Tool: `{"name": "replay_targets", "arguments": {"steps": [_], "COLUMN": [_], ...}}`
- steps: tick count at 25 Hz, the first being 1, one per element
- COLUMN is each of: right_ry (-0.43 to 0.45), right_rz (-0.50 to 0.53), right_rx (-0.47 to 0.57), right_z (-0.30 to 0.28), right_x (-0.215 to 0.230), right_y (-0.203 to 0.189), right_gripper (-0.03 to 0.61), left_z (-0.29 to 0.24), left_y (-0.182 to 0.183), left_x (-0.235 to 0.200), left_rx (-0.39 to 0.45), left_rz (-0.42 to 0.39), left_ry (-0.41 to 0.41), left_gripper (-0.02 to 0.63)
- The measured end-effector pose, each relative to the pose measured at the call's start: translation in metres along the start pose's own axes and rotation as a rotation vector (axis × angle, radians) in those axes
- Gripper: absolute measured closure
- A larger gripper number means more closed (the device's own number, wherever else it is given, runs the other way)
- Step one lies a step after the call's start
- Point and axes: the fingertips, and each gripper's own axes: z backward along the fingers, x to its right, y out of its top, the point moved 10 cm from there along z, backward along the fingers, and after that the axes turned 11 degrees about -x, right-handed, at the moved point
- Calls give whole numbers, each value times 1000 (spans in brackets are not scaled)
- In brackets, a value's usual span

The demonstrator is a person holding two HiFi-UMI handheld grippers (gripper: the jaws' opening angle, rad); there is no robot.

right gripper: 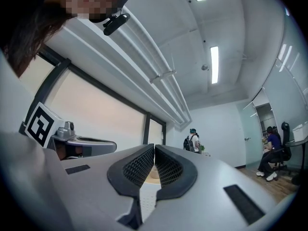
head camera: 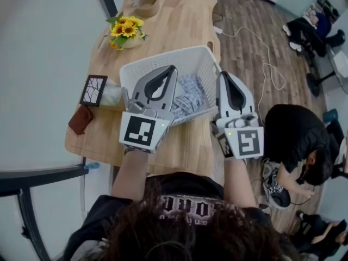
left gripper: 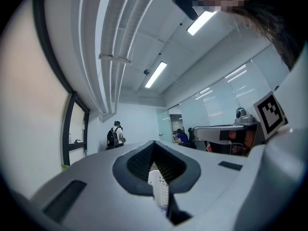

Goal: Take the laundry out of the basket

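— Start at the left edge of the head view. What lies there?

— A brown cloth [head camera: 80, 119] on the left rim of the wooden table [head camera: 185, 20]. Just above it is a black-framed tile [head camera: 93, 90] with a cracked pattern. Higher up, left of centre, stands a bunch of sunflowers [head camera: 126, 30].

— And the basket?

— The white basket [head camera: 142, 64] sits mid-frame on the table. The laundry [head camera: 189, 94], a blue-and-white checked fabric, lies bunched inside it, toward the near right side.

— The left gripper?

— The left gripper [head camera: 173, 68] covers the basket's near left part in the picture, with its tip over the basket's inside. In the left gripper view the left gripper [left gripper: 154, 143] has its jaws pressed together with nothing between them. It aims up toward the ceiling lights [left gripper: 156, 74]. A person with a backpack [left gripper: 115, 136] stands far off, left of centre.

— The right one?

— The right gripper [head camera: 222, 75] is by the basket's right wall, clear of the laundry. In the right gripper view the right gripper [right gripper: 154, 147] is clenched too. Its two pads meet at the tip and hold nothing.

— Further right?

— A white cable [head camera: 266, 69] loops across the wood floor [head camera: 244, 15]. A seated person in black [head camera: 296, 132] is at the right edge of the frame.
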Motion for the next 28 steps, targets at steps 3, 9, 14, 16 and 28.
{"name": "replay_targets", "arguments": {"steps": [3,9,14,16,28], "right_ry": [-19,-50,-59,-64,-101], "right_rz": [-1,-7,-6,-8,12], "right_rx": [-3,-12,-16,-18,-28], "right_z": [-5,-15,-21,-23,-32], "right_x": [0,1,1,2,17], "right_y": [-1,-4,-7,-9,-8], "right_gripper": [551,551,551,551,551], "left_z": [-8,-22,-36,-43,-84], "left_y": [-2,-5,-14,-20,-49], "left_x": [-7,-14,-19,-23,-31], "left_rx": [-7,-10,-53,-68,-186], "left_rz": [0,-5,-32,-29,-117], "left_ry": [-27,-74,-154,-205,-563], "left_gripper": [614,614,614,604,390]}}
